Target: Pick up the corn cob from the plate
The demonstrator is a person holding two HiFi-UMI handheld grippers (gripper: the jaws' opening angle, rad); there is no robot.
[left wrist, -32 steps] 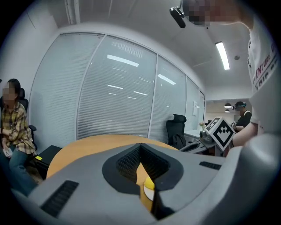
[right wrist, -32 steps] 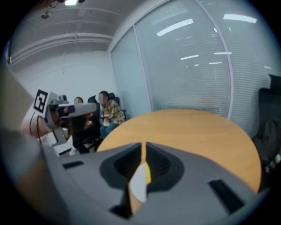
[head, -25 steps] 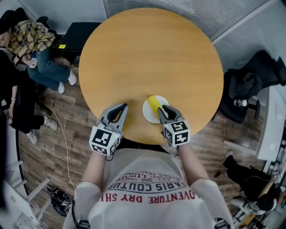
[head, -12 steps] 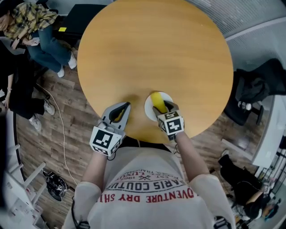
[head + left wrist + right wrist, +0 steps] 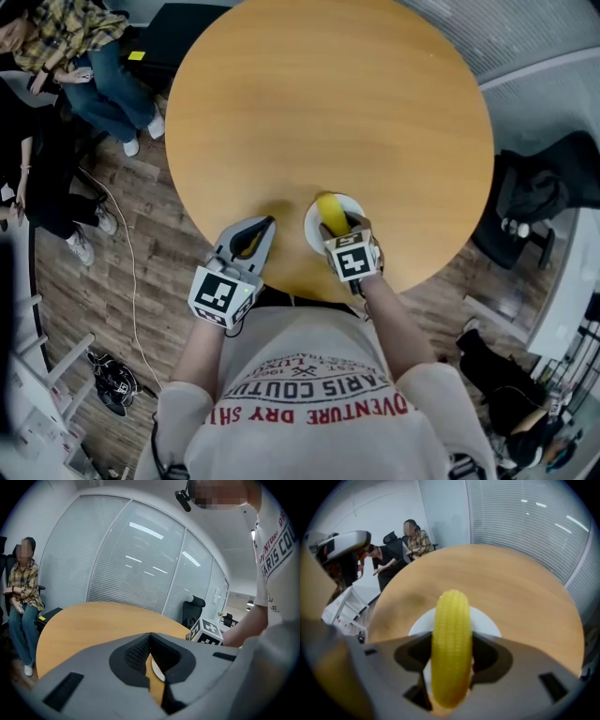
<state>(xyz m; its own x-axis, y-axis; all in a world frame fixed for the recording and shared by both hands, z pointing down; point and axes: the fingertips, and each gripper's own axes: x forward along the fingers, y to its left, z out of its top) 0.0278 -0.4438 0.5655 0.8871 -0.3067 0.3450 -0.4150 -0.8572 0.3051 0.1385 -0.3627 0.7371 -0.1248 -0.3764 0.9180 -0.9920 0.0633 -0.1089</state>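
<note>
Corn cob (image 5: 451,634) lies on plate (image 5: 488,621) between opening right tongs (image 5: 451,654)

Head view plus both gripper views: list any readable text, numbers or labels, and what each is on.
"ARIS COUTU": red print, upside down, on the person's white T-shirt, ends hidden.
"DVENTURE DRY SH": next line, same T-shirt.
"PARIS COU": same T-shirt, left gripper view.
Smaller print on the T-shirt: too small to read.
Marker cubes: black-and-white patterns only, no letters.
Right gripper view: none.

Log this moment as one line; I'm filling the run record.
right gripper: jaws opening around yellow corn cob on round white plate | left gripper: shut, empty
</note>
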